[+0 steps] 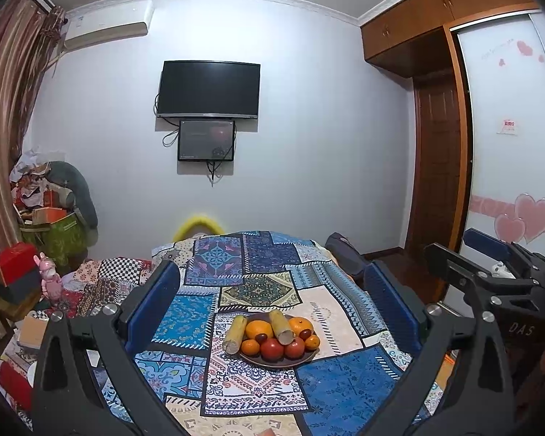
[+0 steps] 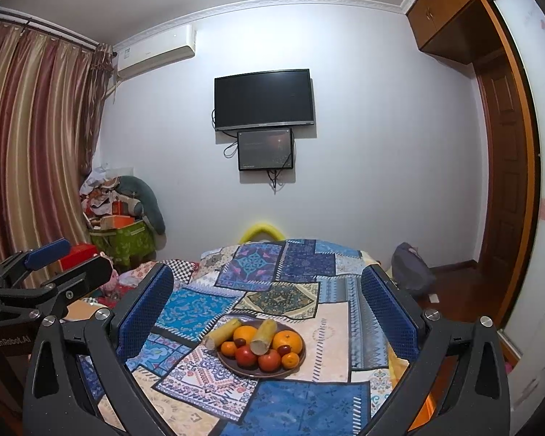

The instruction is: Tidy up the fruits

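Observation:
A brown plate (image 1: 272,361) (image 2: 261,373) piled with fruit sits on a table under a patchwork cloth (image 1: 345,381) (image 2: 309,403). On it lie two corn cobs (image 1: 235,333) (image 2: 223,331), oranges (image 1: 259,328) (image 2: 288,339), red tomatoes (image 1: 271,348) (image 2: 269,359) and small dark fruits. My left gripper (image 1: 272,290) is open and empty, held above and in front of the plate. My right gripper (image 2: 267,290) is open and empty, likewise back from the plate. Each gripper shows in the other's view (image 1: 468,250) (image 2: 69,261).
A wall TV (image 1: 209,89) hangs behind the table. Boxes and clutter (image 1: 51,214) stand at the left by the curtains. A wardrobe (image 1: 508,145) and door are at the right. A dark bag (image 2: 412,269) lies on the floor right of the table.

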{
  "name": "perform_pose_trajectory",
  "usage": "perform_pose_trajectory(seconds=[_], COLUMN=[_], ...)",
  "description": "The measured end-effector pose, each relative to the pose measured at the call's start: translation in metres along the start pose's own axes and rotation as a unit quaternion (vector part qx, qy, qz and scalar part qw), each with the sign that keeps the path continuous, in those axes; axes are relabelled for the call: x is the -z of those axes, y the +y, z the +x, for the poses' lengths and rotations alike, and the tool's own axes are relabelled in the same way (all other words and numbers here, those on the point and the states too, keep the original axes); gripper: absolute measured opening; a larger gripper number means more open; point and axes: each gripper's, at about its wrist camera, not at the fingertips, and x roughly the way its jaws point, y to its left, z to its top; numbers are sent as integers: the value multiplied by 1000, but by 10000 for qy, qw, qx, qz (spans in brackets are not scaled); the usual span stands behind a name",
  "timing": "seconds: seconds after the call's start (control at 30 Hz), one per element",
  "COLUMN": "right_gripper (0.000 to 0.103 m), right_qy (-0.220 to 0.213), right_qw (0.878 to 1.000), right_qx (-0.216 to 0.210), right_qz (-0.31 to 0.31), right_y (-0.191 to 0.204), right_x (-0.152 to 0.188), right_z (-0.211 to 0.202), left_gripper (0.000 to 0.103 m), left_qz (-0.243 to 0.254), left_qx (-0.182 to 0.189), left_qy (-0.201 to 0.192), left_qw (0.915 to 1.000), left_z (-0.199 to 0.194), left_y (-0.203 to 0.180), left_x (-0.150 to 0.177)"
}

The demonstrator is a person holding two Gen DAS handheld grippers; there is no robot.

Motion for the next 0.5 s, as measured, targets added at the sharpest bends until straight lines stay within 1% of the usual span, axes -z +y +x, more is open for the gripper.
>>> perform_pose_trajectory(seconds=[0.4,0.5], right_gripper=[103,103], right_qy=[31,35], right_qw=[10000,10000], right_qx=[-30,-42], right_qz=[9,10], right_y=[0,0], right_x=[1,2], right_z=[3,3], left_gripper=[103,103], left_qz=[-62,-82], left_qx=[41,-4], left_qy=[79,94], left_qw=[9999,9999], left_z=[4,5], left_y=[3,4], left_x=[2,2])
